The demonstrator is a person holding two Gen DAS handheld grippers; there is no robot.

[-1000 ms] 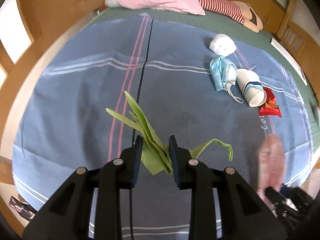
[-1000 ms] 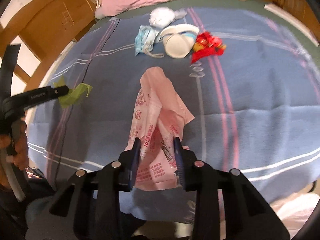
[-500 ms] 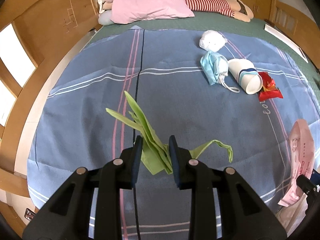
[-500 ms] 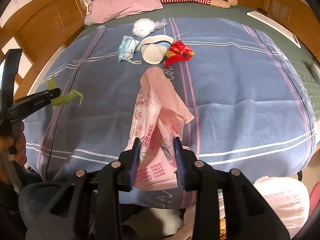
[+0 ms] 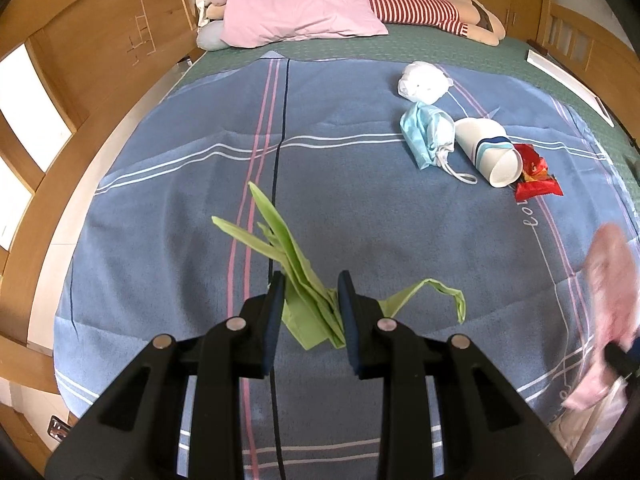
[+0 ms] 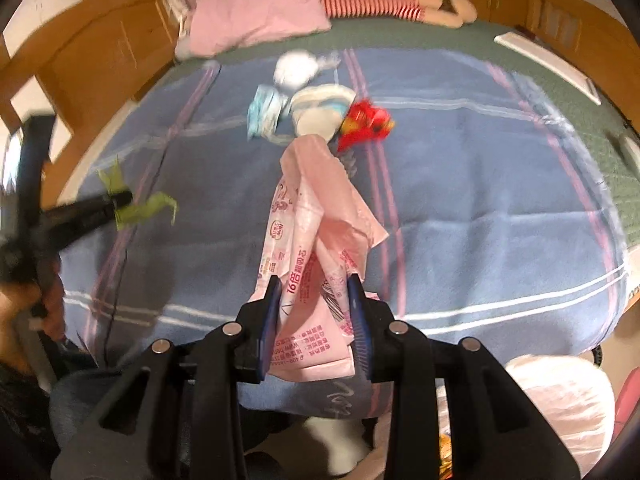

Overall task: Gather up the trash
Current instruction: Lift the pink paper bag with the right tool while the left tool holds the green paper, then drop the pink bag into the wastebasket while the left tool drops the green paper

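Note:
My left gripper (image 5: 311, 286) is shut on a folded green paper scrap (image 5: 296, 268) and holds it above the blue blanket (image 5: 340, 152). My right gripper (image 6: 314, 288) is shut on a pink plastic wrapper (image 6: 320, 220) near the bed's front edge. The wrapper also shows blurred at the right of the left wrist view (image 5: 612, 280). On the blanket lie a white crumpled wad (image 5: 424, 86), a blue face mask (image 5: 428, 138), a white paper cup (image 5: 490, 152) on its side and a red snack wrapper (image 5: 534, 178).
A pink pillow (image 5: 300, 8) and a striped doll (image 5: 432, 10) lie at the head of the bed. Wooden bed frame (image 5: 92, 60) runs along the left. A white bag (image 6: 560, 396) sits below the bed's front edge at lower right.
Both grippers keep their hold. The right gripper with the pink wrapper has shifted, so the view is blurred and the trash pile sits nearer its centre. The left view has pulled back slightly.

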